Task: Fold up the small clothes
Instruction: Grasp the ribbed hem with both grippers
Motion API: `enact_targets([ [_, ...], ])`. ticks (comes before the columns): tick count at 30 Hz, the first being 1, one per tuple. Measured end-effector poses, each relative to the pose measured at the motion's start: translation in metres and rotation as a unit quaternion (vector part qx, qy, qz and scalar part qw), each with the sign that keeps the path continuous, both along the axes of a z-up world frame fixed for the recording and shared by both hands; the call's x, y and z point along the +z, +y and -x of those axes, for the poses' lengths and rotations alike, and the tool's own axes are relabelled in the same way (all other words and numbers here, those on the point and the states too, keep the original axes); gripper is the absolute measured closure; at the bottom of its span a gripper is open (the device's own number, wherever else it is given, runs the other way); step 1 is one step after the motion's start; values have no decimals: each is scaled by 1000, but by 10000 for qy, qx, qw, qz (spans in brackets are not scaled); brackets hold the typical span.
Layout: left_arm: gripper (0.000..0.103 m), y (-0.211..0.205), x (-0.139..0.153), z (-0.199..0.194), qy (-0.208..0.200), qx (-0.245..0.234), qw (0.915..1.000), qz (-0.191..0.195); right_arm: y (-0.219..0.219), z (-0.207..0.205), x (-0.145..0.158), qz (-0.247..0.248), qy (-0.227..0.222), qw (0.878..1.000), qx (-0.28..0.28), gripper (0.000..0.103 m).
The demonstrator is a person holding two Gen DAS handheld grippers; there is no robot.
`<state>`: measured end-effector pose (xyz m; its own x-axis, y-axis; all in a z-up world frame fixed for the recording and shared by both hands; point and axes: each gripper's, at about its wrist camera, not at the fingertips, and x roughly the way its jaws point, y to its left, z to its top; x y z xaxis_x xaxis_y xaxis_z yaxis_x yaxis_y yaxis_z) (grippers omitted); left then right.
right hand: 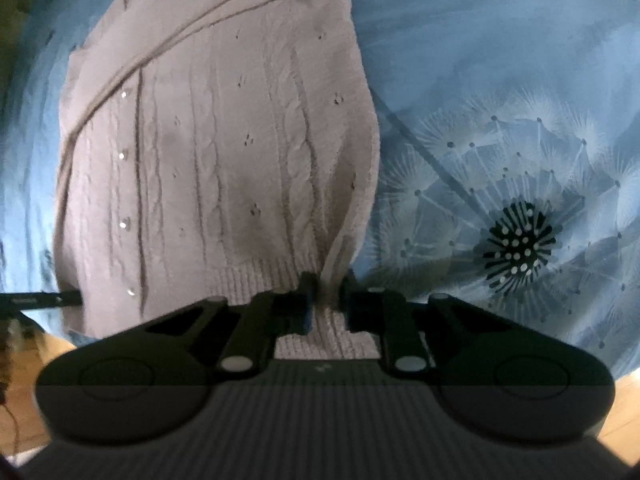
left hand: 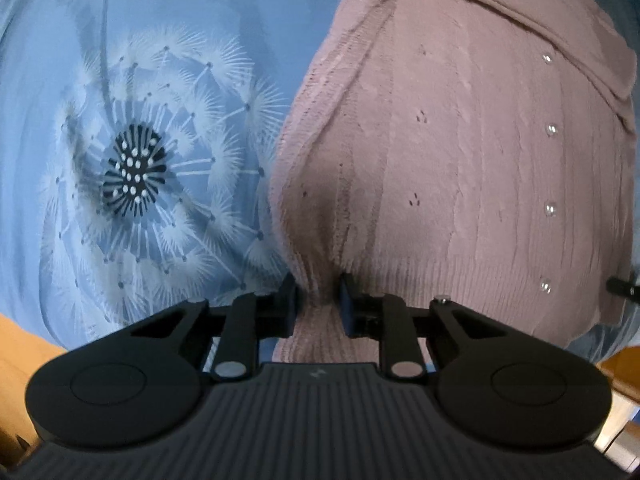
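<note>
Nearest the left wrist camera, the left gripper [left hand: 318, 300] is seen with its jaws clamped on a gathered pinch of ribbed hem at one bottom corner of the pink cardigan [left hand: 460, 152], which is spread on a blue dandelion-print sheet [left hand: 140, 80]; four pearly buttons are counted along the placket, and one dandelion head is printed alongside; only hem is gripped, so the knit could be stretched or let slip if lifted unevenly. From the right wrist view, the right gripper [right hand: 326, 300] is likewise closed on the opposite hem corner of the single cardigan [right hand: 220, 140]; four buttons and one dandelion are counted again; the loose sleeve laid across could be dragged askew.
</note>
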<state>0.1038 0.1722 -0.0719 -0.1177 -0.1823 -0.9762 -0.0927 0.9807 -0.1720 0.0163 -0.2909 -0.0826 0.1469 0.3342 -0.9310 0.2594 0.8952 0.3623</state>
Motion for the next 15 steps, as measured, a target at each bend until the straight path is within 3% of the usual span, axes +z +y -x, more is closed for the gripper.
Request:
enact_targets([
  [2, 88, 3, 7, 3, -1, 119, 9999, 100, -2, 0, 3, -121, -31, 9999, -37, 91],
  [8, 89, 5, 45, -7, -200, 572, 9953, 760, -13, -9, 36, -592, -449, 9971, -171, 91],
  [15, 89, -4, 82, -41, -610, 1092, 9818, 1431, -23, -35, 65, -1158, -983, 9871, -499, 92],
])
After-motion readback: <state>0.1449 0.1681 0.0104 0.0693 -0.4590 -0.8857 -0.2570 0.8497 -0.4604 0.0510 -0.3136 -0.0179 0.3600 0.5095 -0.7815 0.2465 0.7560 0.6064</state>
